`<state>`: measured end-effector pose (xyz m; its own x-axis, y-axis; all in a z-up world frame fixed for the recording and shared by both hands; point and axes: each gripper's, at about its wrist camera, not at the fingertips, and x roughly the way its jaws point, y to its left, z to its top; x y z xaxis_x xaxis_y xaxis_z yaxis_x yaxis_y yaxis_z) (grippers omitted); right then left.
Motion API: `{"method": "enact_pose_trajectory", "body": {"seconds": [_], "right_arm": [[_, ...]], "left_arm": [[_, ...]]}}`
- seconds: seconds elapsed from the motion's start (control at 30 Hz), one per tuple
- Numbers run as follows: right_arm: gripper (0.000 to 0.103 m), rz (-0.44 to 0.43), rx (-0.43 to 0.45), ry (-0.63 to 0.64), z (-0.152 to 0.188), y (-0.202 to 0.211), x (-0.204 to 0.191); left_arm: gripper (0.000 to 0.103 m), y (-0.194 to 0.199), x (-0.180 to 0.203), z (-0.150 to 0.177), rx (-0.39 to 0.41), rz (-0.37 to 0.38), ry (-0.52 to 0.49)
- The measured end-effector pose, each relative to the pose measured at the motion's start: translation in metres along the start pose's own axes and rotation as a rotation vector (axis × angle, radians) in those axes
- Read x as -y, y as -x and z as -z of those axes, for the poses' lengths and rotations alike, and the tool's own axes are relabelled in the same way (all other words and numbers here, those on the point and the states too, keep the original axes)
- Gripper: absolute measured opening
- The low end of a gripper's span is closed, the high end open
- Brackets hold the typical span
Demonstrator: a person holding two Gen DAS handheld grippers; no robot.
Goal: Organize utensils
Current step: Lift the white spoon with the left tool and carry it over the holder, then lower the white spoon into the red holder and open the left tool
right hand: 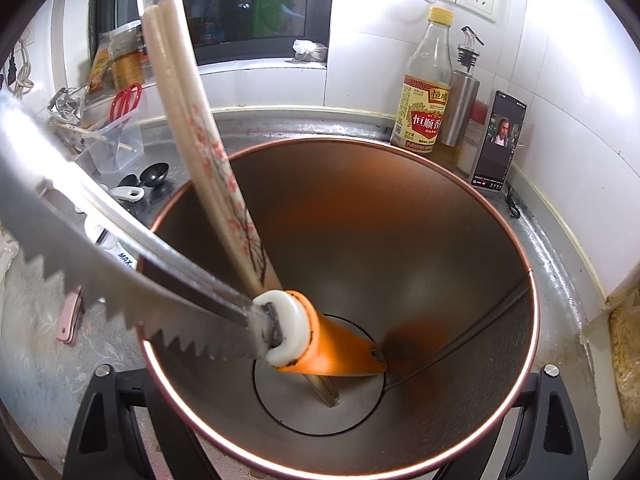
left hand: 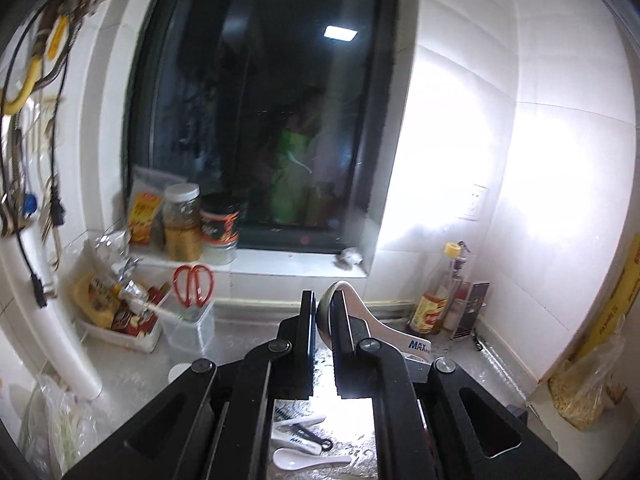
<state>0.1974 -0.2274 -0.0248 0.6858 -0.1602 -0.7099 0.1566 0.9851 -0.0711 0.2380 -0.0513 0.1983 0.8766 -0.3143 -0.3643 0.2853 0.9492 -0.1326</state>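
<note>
In the left wrist view my left gripper (left hand: 324, 300) is raised above the counter and shut on a scoop (left hand: 384, 330) with a dark metal bowl and a white handle marked MAX. White spoons (left hand: 308, 460) lie on the counter below it. In the right wrist view my right gripper (right hand: 326, 412) is shut on a copper-rimmed metal utensil holder (right hand: 400, 240), one finger on each side. Inside the holder stand a serrated knife (right hand: 100, 248) with an orange handle and a pair of patterned chopsticks (right hand: 200, 120).
Red scissors (right hand: 126, 100) stand in a clear box at the back left. A vinegar bottle (right hand: 426, 92), a steel oil pourer (right hand: 464, 108) and a phone (right hand: 498, 140) line the tiled back wall. Black scoops (right hand: 154, 174) lie on the counter left of the holder. Jars (left hand: 182, 224) sit on the windowsill.
</note>
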Motion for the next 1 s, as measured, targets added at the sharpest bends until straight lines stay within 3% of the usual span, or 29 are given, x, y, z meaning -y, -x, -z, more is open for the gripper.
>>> {"method": "enact_pose_trajectory", "body": {"seconds": [0.3, 0.6, 1.0], "right_arm": [[0.092, -0.007, -0.001, 0.010, -0.002, -0.003, -0.001], [0.093, -0.009, 0.003, 0.018, -0.003, -0.005, -0.003], [0.093, -0.009, 0.004, 0.026, -0.003, -0.006, -0.004]], "left_arm": [[0.006, -0.009, 0.054, -0.002, 0.000, 0.067, -0.143], [0.007, -0.029, 0.100, 0.025, -0.043, 0.040, -0.348], [0.007, -0.056, 0.132, 0.050, -0.122, 0.051, -0.463]]}}
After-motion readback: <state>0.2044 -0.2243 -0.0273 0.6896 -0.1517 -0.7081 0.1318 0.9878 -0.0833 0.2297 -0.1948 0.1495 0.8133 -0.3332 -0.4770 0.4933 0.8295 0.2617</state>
